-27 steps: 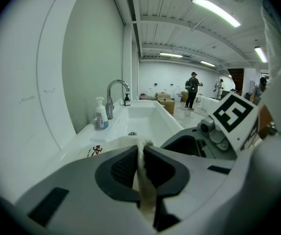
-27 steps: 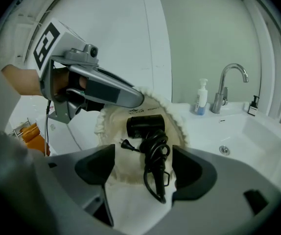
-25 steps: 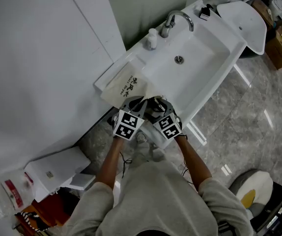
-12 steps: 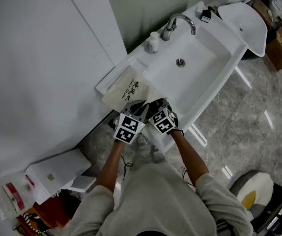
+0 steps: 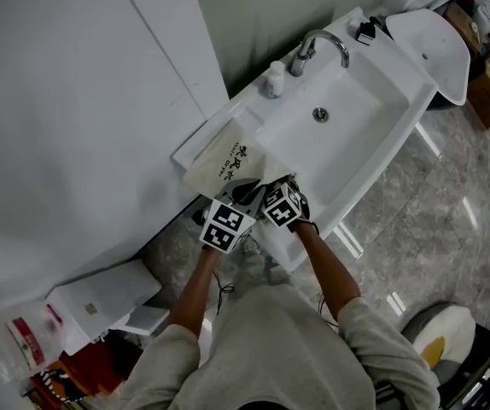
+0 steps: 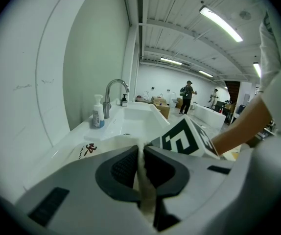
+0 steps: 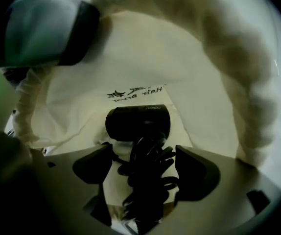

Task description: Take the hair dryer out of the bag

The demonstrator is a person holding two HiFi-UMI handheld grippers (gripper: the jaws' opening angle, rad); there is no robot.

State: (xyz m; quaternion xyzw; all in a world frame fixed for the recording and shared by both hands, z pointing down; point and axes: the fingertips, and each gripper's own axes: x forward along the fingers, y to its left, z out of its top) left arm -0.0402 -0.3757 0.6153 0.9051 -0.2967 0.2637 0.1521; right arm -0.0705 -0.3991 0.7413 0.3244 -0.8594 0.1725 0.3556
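Note:
A cream cloth bag (image 5: 226, 156) with dark print lies on the counter left of the sink. My left gripper (image 5: 238, 196) is shut on the bag's rim, and the cloth (image 6: 144, 182) shows pinched between its dark pads. My right gripper (image 5: 260, 188) reaches into the bag's mouth. Inside the bag (image 7: 145, 53), the right gripper view shows the black hair dryer (image 7: 138, 123) lying just ahead. Its coiled black cord (image 7: 148, 180) sits between the jaws of my right gripper (image 7: 143, 173). Those jaws are opening and the pads do not press on the cord.
A white sink basin (image 5: 356, 135) with a chrome faucet (image 5: 317, 45) and a soap bottle (image 5: 274, 79) lies right of the bag. A white wall panel (image 5: 83, 101) rises at the left. A white box (image 5: 100, 293) sits on the floor, lower left.
My right gripper has pushed forward and down into the bag's mouth, closer to the left one. The left gripper has kept its hold on the rim.

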